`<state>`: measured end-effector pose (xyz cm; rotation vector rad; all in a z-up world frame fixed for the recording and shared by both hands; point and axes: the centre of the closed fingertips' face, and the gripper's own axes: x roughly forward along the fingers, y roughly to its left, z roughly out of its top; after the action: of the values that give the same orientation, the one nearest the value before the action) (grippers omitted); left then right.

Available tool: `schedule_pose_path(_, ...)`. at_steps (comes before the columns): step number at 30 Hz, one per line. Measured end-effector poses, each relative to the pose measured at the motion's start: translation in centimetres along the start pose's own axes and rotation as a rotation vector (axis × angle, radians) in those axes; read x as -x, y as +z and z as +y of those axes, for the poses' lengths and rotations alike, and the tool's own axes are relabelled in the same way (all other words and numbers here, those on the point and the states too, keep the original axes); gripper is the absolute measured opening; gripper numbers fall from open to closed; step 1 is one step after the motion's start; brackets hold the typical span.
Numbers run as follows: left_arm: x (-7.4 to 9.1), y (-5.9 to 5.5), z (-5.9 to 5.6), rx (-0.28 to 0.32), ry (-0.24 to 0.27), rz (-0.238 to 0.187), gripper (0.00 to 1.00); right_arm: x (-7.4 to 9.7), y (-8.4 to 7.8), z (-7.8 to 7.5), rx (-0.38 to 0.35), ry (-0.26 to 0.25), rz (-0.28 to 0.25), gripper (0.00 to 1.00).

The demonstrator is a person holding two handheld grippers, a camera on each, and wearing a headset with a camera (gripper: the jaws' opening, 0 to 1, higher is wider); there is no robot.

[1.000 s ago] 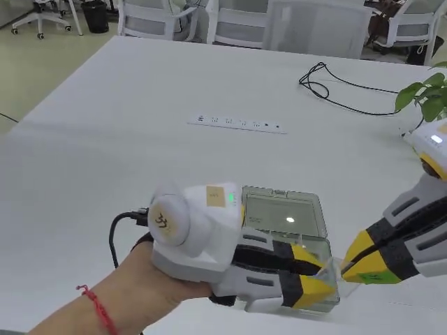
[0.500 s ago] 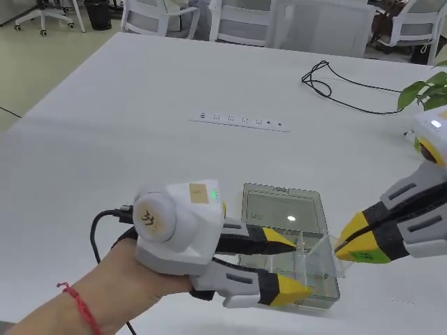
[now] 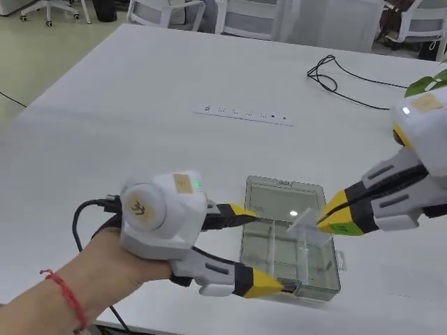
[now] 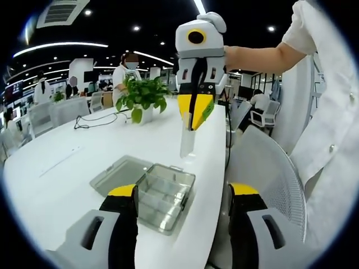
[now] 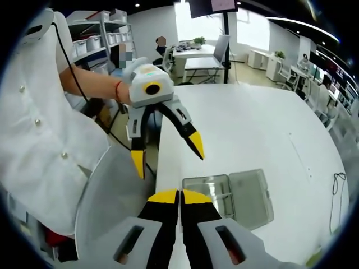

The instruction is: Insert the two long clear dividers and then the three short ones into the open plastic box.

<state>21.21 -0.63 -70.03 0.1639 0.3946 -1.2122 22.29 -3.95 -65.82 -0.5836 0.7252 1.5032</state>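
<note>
The open clear plastic box (image 3: 316, 285) lies near the table's front edge, its lid (image 3: 283, 197) flat behind it. Clear partitions show inside the box (image 4: 162, 193). My right gripper (image 3: 325, 225) hangs just above the box's right side, shut on a short clear divider (image 3: 304, 227); in the left gripper view that divider (image 4: 187, 141) hangs straight down from the right gripper (image 4: 190, 120). My left gripper (image 3: 257, 248) stands open at the box's left side, one jaw over the lid, the other by the front wall. In the right gripper view, the left gripper (image 5: 167, 158) is spread wide above the box (image 5: 206, 193).
A white power strip (image 3: 244, 114) lies across the middle of the table (image 3: 126, 132). A black cable (image 3: 335, 75) coils at the back right, beside a potted plant (image 3: 433, 82). Office chairs stand behind the far edge. People stand in the room beyond.
My left gripper has opened and drawn back to the left of the box. The right gripper has risen a little with the short divider in it.
</note>
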Motion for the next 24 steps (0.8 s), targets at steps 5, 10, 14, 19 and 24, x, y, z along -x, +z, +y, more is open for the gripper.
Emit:
schedule_pose_path(5, 0.5, -1.1, 1.1, -0.007, 0.041, 0.022, 0.75, -1.6, -0.1, -1.2, 0.016, -0.018, 0.014, 0.03)
schedule_pose_path(10, 0.8, -1.8, 2.0, 0.016, 0.077, 0.021, 0.83, -3.5, -0.4, -2.6, 0.011, -0.029, 0.014, 0.03)
schedule_pose_path(14, 1.1, -2.2, 2.7, 0.047, 0.103, 0.006, 0.92, -4.7, -0.8, -3.6, 0.005, -0.036, 0.010, 0.03)
schedule_pose_path(19, 1.4, -2.4, 3.4, 0.080, 0.127, -0.011, 1.00, -6.0, -1.4, -4.4, -0.008, -0.040, 0.012, 0.03)
schedule_pose_path(24, 1.6, -2.8, 3.8, 0.100, 0.141, -0.015, 1.00, -7.5, -1.9, -4.5, -0.015, -0.031, 0.007, 0.03)
